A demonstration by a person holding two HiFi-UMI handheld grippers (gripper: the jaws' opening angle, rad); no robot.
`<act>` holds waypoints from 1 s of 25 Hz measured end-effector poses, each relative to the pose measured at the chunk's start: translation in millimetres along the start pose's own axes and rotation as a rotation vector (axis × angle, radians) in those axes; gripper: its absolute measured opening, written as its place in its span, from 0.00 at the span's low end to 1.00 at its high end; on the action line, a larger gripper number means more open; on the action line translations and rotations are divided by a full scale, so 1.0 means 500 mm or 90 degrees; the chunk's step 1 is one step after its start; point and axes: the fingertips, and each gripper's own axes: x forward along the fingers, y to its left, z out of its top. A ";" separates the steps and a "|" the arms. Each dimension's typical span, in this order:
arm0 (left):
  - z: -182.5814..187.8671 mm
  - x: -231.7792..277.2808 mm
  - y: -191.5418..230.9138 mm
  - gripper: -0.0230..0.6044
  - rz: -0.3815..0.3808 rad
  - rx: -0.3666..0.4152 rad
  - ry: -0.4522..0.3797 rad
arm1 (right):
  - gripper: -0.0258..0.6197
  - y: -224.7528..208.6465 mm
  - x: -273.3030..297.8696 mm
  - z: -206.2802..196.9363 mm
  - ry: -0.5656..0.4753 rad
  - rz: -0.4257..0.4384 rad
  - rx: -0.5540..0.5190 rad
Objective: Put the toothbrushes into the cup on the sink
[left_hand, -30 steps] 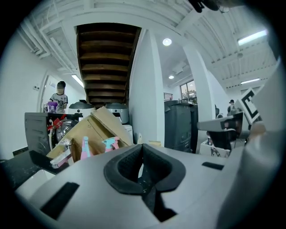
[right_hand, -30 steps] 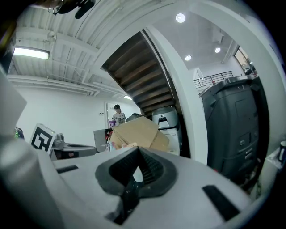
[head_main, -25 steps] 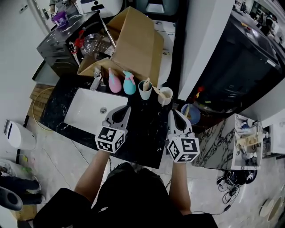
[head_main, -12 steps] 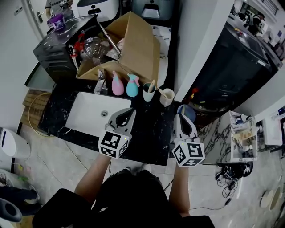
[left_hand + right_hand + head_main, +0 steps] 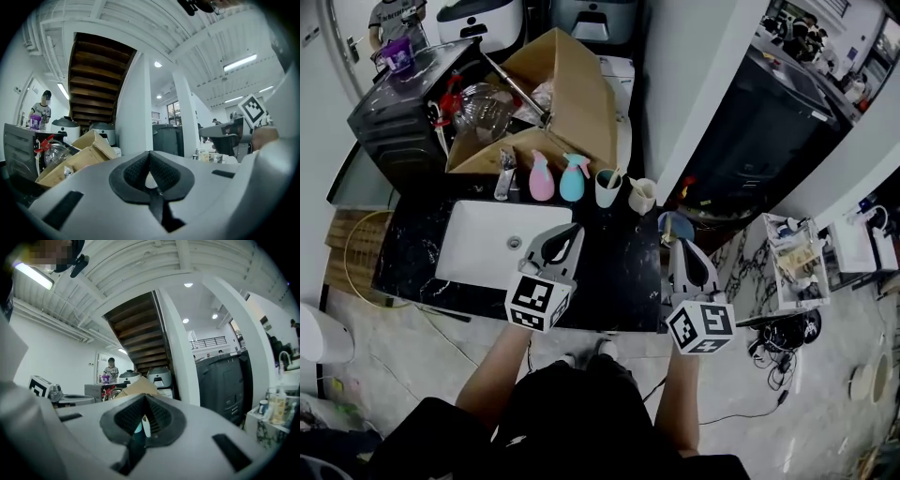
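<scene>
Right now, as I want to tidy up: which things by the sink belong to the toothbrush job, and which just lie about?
Job: light teal cup, beige cup, toothbrush handles standing in them, sink.

Lying about: pink spray bottle, teal spray bottle, blue container, cardboard box.

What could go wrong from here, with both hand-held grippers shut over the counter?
The teal cup and the cream cup stand close together beside the teal spray bottle; a careless reach could topple one. The toothbrush in the cream cup leans over its rim and could get snagged.
</scene>
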 end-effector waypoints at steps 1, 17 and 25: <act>0.002 -0.008 0.005 0.04 -0.001 -0.002 -0.003 | 0.04 0.009 -0.007 0.002 -0.002 -0.005 -0.002; 0.029 -0.076 0.026 0.04 -0.022 0.000 -0.033 | 0.04 0.079 -0.076 0.014 -0.016 -0.046 -0.005; 0.043 -0.082 0.014 0.04 -0.016 0.004 -0.040 | 0.04 0.080 -0.076 0.030 -0.019 -0.038 -0.017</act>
